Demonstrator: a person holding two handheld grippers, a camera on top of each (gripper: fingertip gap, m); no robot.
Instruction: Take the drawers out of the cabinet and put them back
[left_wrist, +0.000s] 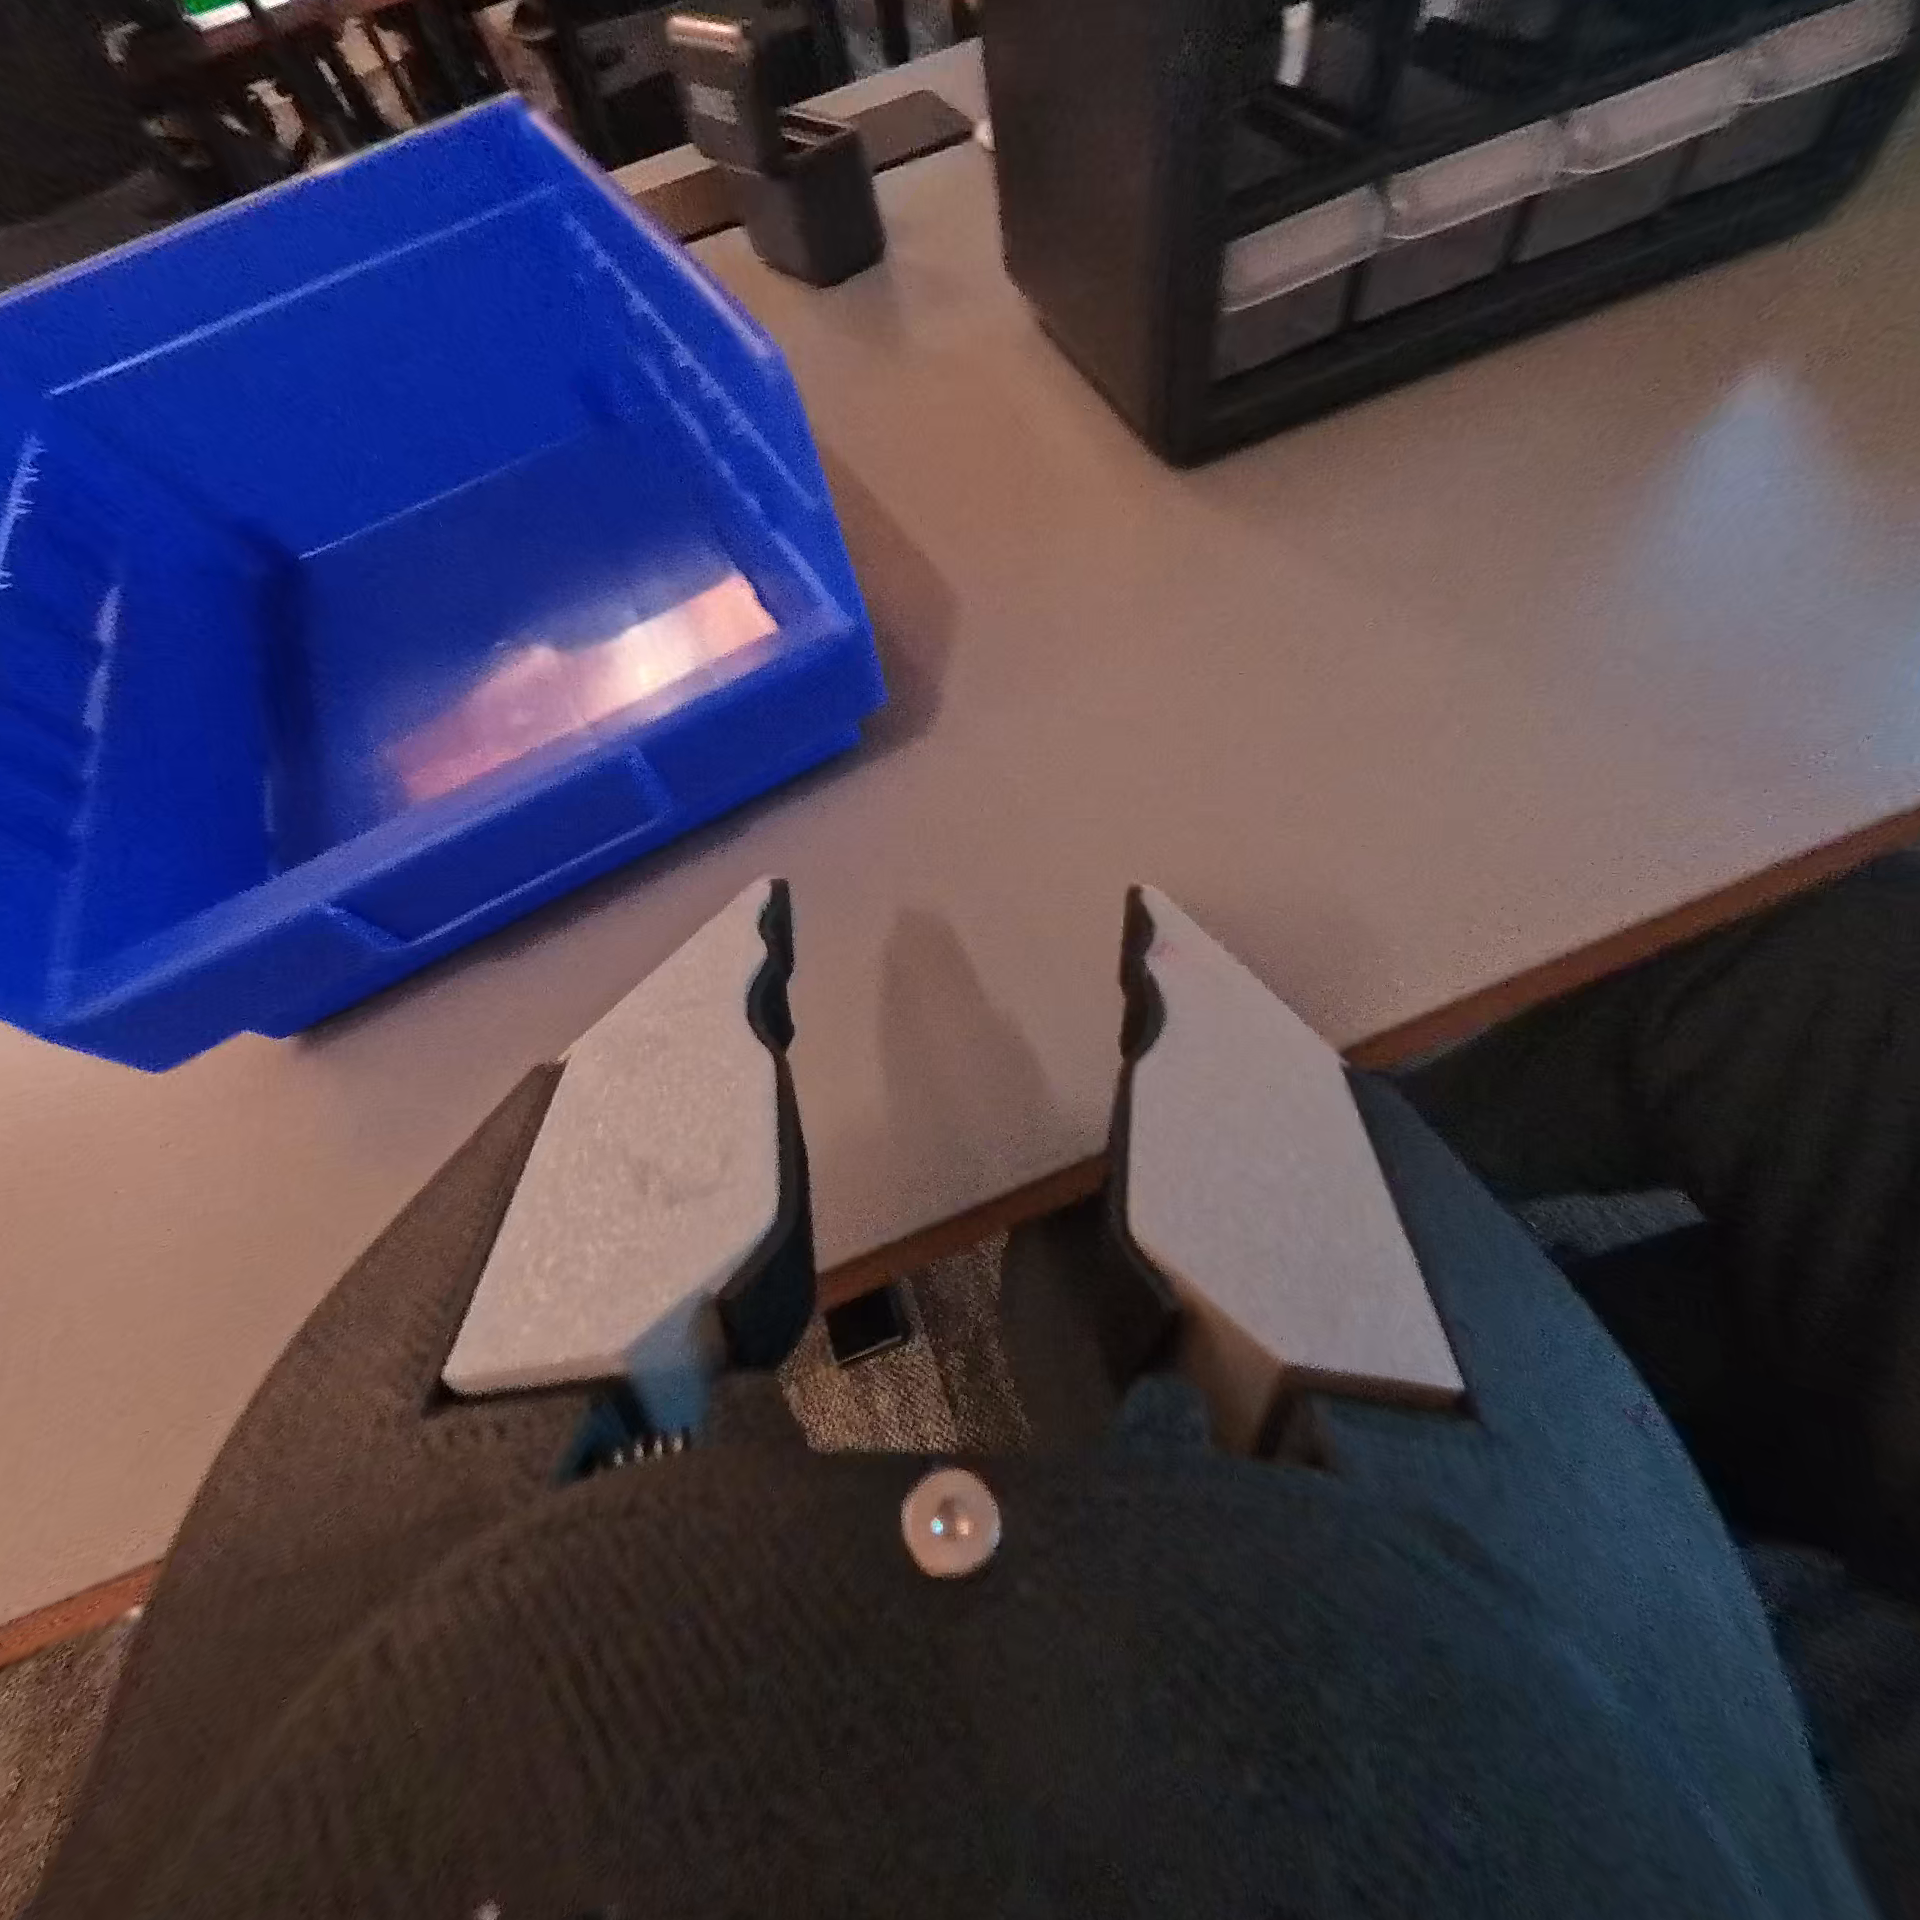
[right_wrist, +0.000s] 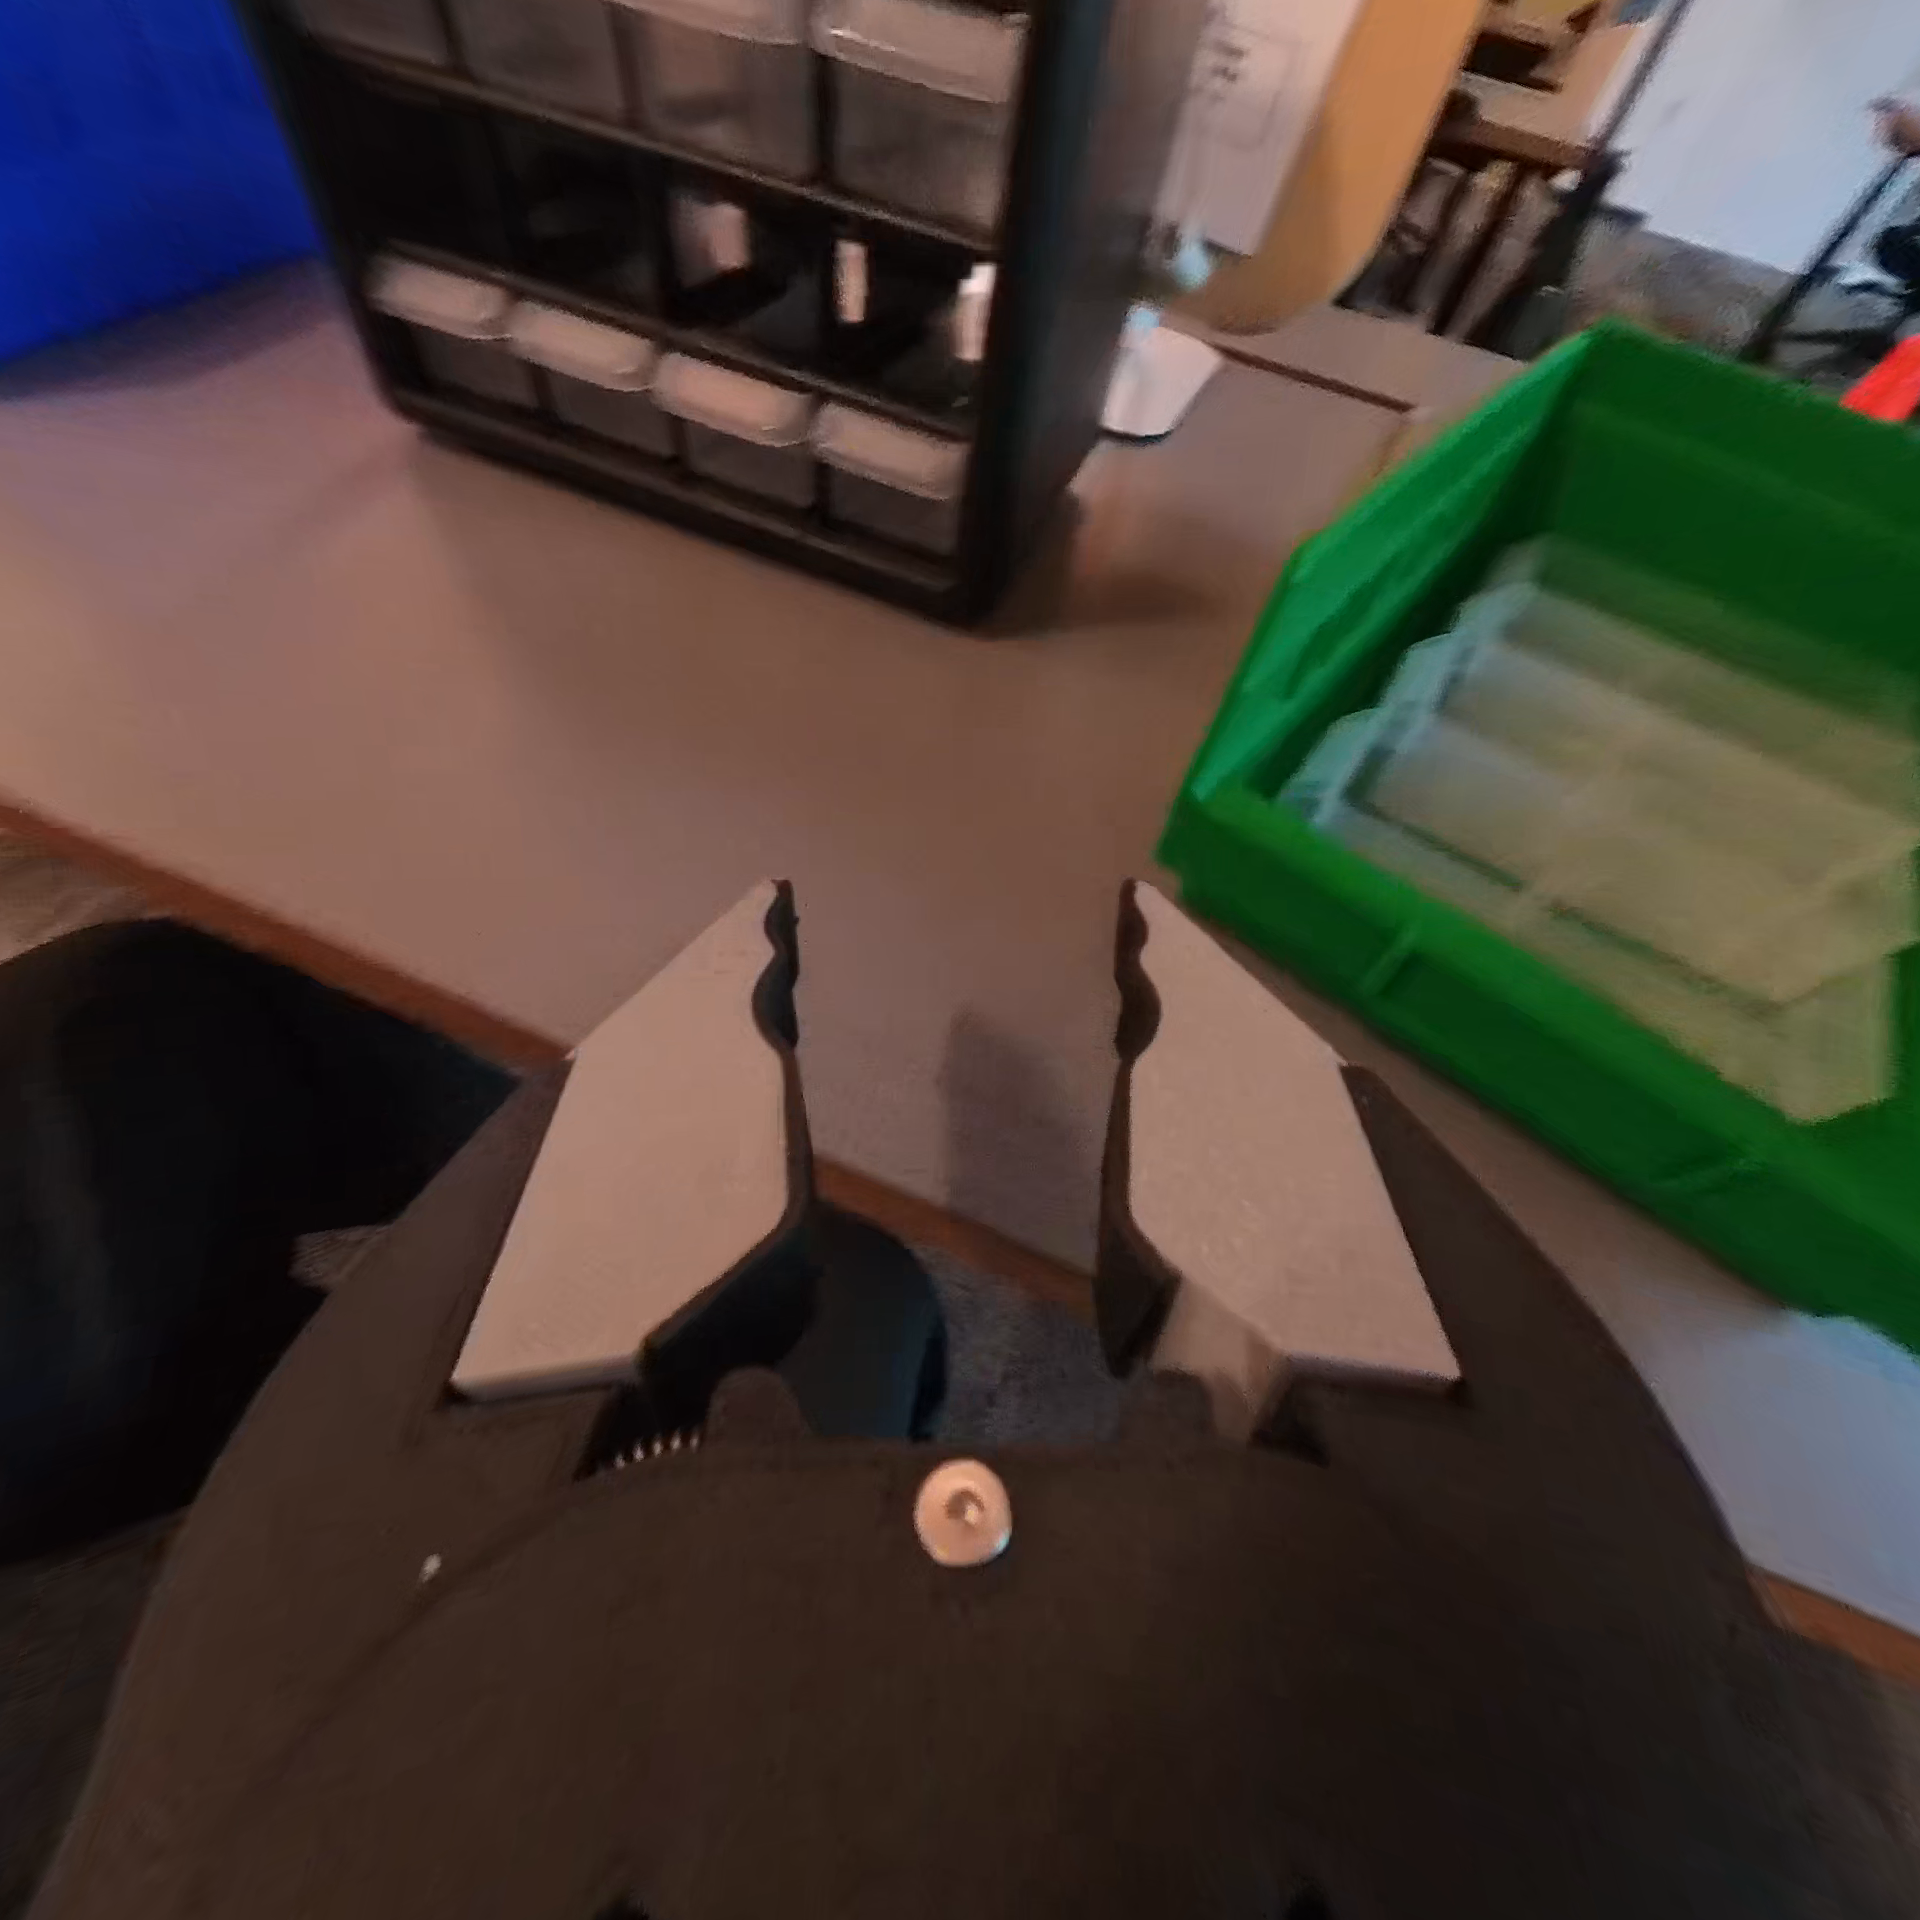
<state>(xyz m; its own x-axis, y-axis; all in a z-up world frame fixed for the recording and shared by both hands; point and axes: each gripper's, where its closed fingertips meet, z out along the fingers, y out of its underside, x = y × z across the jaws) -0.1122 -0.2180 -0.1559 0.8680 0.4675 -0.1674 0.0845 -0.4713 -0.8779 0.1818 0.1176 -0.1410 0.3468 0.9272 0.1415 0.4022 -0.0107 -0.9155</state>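
A black cabinet (right_wrist: 1039, 312) with small clear drawers (right_wrist: 738, 405) stands at the back of the table; one row of its slots is empty and dark. It also shows in the left wrist view (left_wrist: 1101, 208). Several clear drawers (right_wrist: 1621, 821) lie in a green bin (right_wrist: 1351, 935) at the right. A blue bin (left_wrist: 436, 436) at the left holds a clear drawer (left_wrist: 592, 686). My left gripper (left_wrist: 954, 904) is open and empty over the table's front edge. My right gripper (right_wrist: 954, 904) is open and empty, just left of the green bin.
The grey table (left_wrist: 1247, 675) has a wooden front edge (left_wrist: 1558, 966). A dark box-shaped object (left_wrist: 810, 197) stands behind the blue bin. A white object (right_wrist: 1153, 384) sits behind the cabinet. The blue bin shows at the far left in the right wrist view (right_wrist: 125, 166).
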